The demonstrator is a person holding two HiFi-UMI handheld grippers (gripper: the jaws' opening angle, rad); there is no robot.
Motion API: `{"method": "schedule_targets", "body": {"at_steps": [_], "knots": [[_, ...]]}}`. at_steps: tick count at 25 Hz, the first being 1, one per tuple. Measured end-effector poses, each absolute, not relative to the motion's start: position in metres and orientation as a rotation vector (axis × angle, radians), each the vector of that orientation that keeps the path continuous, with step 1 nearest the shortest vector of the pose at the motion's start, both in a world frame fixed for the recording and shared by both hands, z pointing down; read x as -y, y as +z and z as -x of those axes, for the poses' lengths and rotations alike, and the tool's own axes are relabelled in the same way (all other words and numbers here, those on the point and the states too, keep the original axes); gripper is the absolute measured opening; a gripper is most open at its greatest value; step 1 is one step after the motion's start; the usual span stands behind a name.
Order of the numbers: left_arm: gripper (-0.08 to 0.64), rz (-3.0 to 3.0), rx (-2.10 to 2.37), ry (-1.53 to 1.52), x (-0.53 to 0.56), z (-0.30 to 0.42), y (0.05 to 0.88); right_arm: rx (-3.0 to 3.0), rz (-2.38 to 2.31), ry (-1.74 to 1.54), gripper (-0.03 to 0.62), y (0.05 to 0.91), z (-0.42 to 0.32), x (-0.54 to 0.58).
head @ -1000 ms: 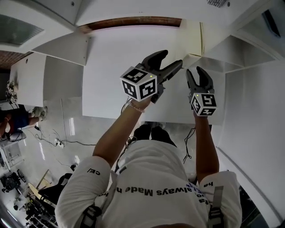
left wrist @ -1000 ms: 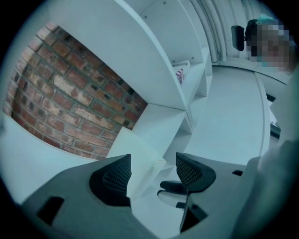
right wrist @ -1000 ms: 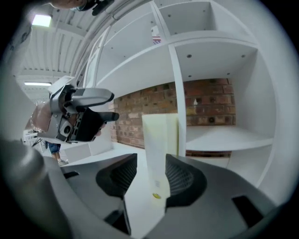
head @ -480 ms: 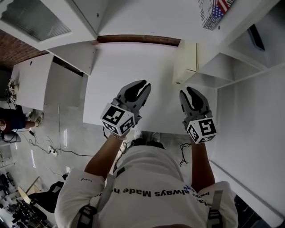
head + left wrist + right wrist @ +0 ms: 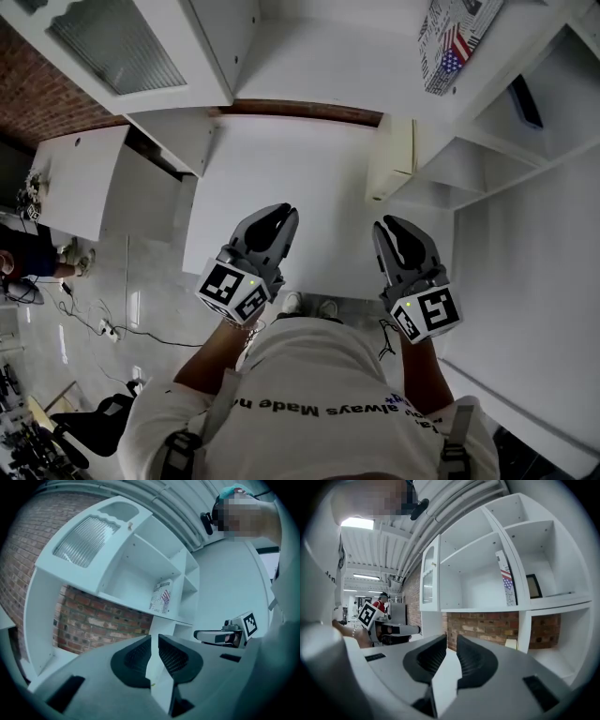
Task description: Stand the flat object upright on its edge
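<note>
White tabletop [image 5: 281,169] fills the middle of the head view, with white shelves [image 5: 487,141] at its right and a brick wall [image 5: 56,94] behind it. The cream board [image 5: 392,155] stands on its edge at the tabletop's right end, just beside the shelves' side panel; whether it leans on that panel I cannot tell. The 2 grippers are held level near the person's body, over the tabletop's near edge and well apart from the board. The left gripper [image 5: 284,214] has just been closing; its jaws are together with nothing between them. The right gripper [image 5: 386,227] has also just been closing. Its jaws stand almost together, only a thin slit left, and hold nothing. A flag-printed box [image 5: 450,42] stands on an upper shelf.
</note>
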State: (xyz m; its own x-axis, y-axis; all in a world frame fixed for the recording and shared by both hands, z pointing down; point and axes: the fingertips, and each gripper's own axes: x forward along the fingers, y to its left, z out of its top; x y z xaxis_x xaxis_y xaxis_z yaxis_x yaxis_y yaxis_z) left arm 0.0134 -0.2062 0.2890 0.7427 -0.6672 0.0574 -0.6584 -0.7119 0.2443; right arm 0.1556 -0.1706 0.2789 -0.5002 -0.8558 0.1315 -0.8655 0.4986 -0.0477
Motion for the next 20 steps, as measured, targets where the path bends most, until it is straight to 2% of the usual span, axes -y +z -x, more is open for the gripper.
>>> {"method": "schedule_targets", "body": {"at_steps": [20], "knots": [[0.052, -2.736, 1.033, -0.105, 0.176, -0.011, 0.241, 2.684, -1.435, 0.078, 0.063, 0.23, -0.125, 0.143]]}}
